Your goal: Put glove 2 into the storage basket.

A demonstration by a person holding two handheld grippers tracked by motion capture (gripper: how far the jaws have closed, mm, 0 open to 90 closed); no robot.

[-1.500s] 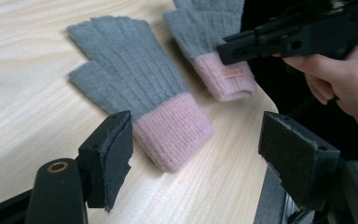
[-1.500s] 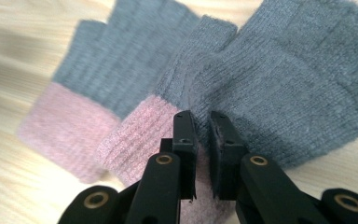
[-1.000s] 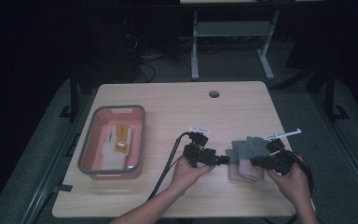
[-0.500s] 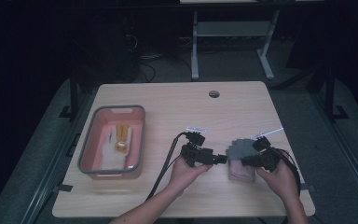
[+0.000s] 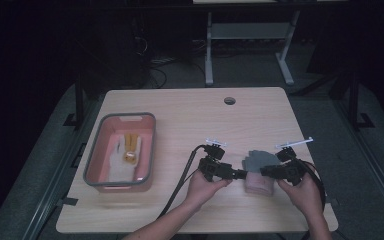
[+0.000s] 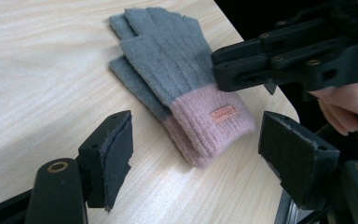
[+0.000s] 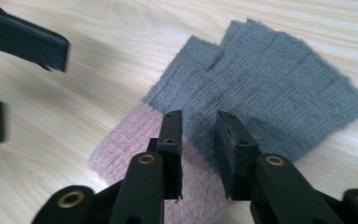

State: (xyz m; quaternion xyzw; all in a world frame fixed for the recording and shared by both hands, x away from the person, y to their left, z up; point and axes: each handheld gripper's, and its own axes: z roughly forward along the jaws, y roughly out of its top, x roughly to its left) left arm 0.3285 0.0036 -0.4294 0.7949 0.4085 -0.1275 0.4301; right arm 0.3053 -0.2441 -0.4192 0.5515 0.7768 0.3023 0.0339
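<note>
A pair of grey knit gloves [image 5: 258, 169] with pink cuffs lies stacked flat on the wooden table [image 5: 190, 120], near its front edge. My left gripper [image 5: 242, 174] points at the pink cuff [image 6: 214, 116] from the left, jaws wide open on either side of it, pads clear of the wool. My right gripper [image 5: 265, 171] reaches in from the right and hangs just over the gloves [image 7: 270, 88]. Its jaws [image 7: 199, 121] have just been opening and stand a little apart, with nothing pinched between them.
A grey-rimmed pink tub [image 5: 92, 165] sits at the table's left and holds a white glove with a yellow-orange item on it. A cable hole [image 5: 229, 101] is at the far edge. Black cables trail off the front edge by both hands.
The right gripper's jaws have parted from shut to slightly apart. The glove that stood a little raised at that gripper now lies flat. Both hands stay nearly in place.
</note>
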